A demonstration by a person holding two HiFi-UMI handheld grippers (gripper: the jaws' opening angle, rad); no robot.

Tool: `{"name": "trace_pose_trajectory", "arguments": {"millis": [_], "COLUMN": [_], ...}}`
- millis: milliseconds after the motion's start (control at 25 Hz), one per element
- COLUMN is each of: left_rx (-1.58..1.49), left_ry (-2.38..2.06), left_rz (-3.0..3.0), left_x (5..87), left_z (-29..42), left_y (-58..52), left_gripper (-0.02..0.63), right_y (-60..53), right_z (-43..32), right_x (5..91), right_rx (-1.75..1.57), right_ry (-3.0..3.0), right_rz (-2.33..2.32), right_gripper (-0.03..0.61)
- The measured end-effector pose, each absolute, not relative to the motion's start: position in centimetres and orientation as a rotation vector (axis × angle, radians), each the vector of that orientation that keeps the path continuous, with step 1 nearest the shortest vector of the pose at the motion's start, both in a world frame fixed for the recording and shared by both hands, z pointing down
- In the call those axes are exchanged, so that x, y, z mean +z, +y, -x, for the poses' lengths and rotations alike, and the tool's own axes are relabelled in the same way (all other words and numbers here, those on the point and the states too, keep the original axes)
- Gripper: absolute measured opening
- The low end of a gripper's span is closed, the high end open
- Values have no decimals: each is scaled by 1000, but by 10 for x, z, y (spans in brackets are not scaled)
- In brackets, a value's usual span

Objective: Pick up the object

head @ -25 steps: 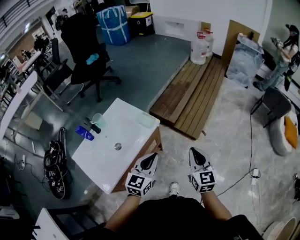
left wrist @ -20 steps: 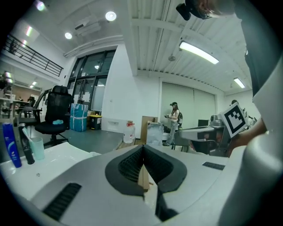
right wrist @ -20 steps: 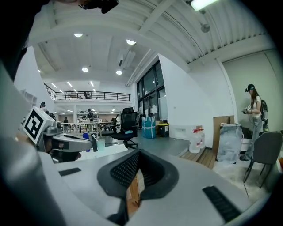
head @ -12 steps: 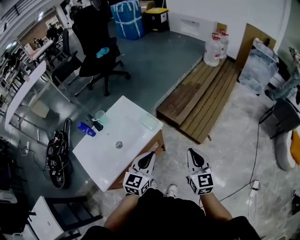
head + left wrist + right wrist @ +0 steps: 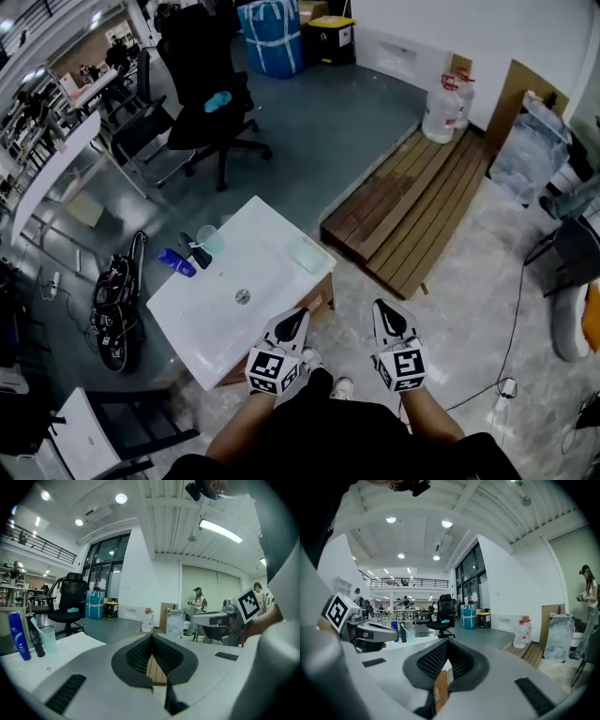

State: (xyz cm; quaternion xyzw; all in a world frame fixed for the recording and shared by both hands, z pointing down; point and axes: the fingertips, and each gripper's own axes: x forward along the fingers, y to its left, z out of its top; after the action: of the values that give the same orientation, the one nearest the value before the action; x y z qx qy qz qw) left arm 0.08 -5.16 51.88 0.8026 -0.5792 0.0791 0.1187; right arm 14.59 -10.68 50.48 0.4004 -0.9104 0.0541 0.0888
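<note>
Grey office floor lies open all round; in the head view the white basin top stands ahead-left, its near corner just beyond my left gripper, while the right gripper hangs over bare floor. At the top's far-left edge cluster a blue bottle, clear cup and dark tube, and my pick is likely among them. Left gripper view: jaws pressed together, empty, bottle off left. Right gripper view: jaws closed too, nothing between, carried level for approach.

Worktop, centre frame: plain white. Bottle at its left edge: blue. Cup: pale translucent green. Left tool and right tool: white shells, black pads, black-and-white square markers. Chair, upper left: black. Platform, right: brown planks.
</note>
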Motion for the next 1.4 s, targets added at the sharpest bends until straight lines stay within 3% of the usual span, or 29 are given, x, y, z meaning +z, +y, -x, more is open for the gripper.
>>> {"name": "trace_pose_trajectory", "arguments": {"millis": [1400], "left_rx": [148], "left_ry": [-1842], "left_rz": [-2213], "left_x": [523], "left_z": [144], "left_y": [-150], "left_gripper": [14], "right_y": [-229], "right_z": [27], "right_x": [514], "right_rx": [143], "right_ry": [-2741], "right_rz": [-896], "right_gripper": [18]}}
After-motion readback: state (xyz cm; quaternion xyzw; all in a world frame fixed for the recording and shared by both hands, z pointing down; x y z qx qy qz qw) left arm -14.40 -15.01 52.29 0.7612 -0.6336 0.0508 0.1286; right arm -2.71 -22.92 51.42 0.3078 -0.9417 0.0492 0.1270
